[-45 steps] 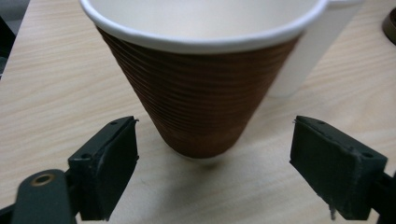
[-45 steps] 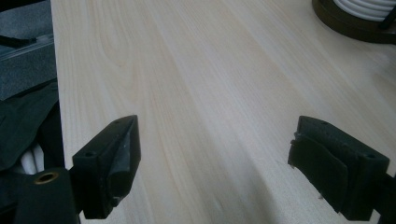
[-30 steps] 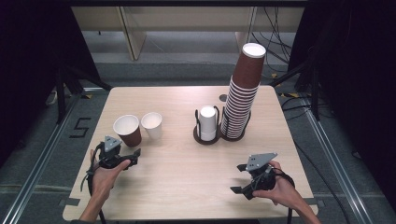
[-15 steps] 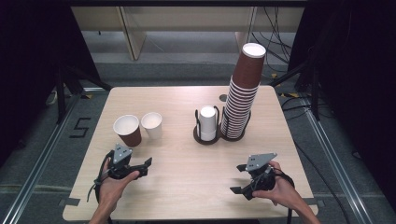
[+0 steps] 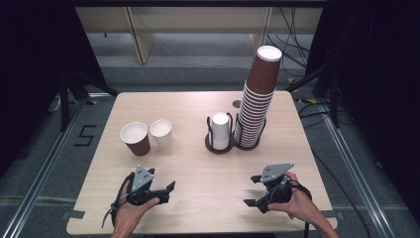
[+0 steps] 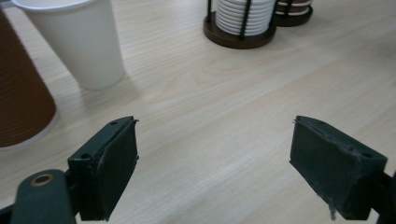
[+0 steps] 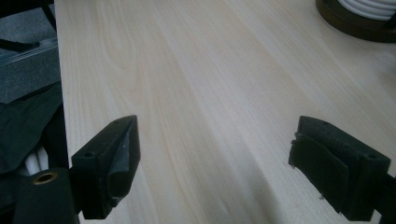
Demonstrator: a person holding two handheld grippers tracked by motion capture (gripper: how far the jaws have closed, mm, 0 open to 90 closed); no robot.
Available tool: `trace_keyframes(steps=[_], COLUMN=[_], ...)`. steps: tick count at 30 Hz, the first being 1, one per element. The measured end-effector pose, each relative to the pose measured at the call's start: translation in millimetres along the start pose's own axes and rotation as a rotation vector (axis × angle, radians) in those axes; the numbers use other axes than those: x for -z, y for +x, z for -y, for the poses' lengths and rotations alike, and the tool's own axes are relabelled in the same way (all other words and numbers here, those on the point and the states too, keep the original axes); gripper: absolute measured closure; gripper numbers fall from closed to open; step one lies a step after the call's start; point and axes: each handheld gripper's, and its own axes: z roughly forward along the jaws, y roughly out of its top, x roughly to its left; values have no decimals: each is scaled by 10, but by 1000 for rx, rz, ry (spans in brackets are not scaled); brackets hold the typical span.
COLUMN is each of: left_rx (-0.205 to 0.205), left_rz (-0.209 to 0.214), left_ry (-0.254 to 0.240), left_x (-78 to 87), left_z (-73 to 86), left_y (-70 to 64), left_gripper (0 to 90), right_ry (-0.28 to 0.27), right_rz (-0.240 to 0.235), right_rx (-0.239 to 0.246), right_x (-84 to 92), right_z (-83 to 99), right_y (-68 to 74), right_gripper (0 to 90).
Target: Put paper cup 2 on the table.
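Observation:
A brown paper cup [image 5: 135,139] and a smaller white cup [image 5: 161,133] stand upright side by side on the left half of the wooden table [image 5: 198,168]. My left gripper [image 5: 167,192] lies low near the front edge, in front of them, pointing right; it is open and holds nothing. In the left gripper view the white cup [image 6: 77,42] and brown cup [image 6: 18,102] stand beyond the left jaw, apart from the gripper [image 6: 215,163]. My right gripper [image 5: 251,191] rests at the front right, pointing left, also open with nothing in it [image 7: 215,163].
A black wire holder with a short stack of white cups [image 5: 220,131] stands mid-table, beside a tall leaning stack of brown cups [image 5: 257,104]. The white stack's base [image 6: 243,21] lies far ahead of the left jaws. Dark floor surrounds the table.
My left hand has slid to the right and a little nearer the front edge, away from the two cups. Its jaws stay as wide. The right hand has kept still.

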Motion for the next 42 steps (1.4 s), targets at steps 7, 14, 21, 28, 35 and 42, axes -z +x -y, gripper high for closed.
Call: trace_keyframes(steps=[7,14,21,28,35,42], left_rx=[-39,-42,-43,-56,-64,-111], left_rz=[43,91,110,120,141,159], left_ry=[-11,-13,-12,-24,2,2], left_x=[43,65,100,109,102,107], left_z=[46,103,141,204,275,249], left_y=[-190,-351,-471,-540,-652,-696], left_gripper=[148,148,148,148,148,148], right_ry=[2,-3,-18,-19,-7,13], right_rz=[-7,-10,-9,3,-12,-27], right_rx=[-3,7,8,-11,5,5], right_x=[-10,-15,-11,-36,-87,-138], right_z=[11,42,81,135,170,184], right_y=[17,46,94,141,194,251], right_gripper=[159,160,159,159,159,159])
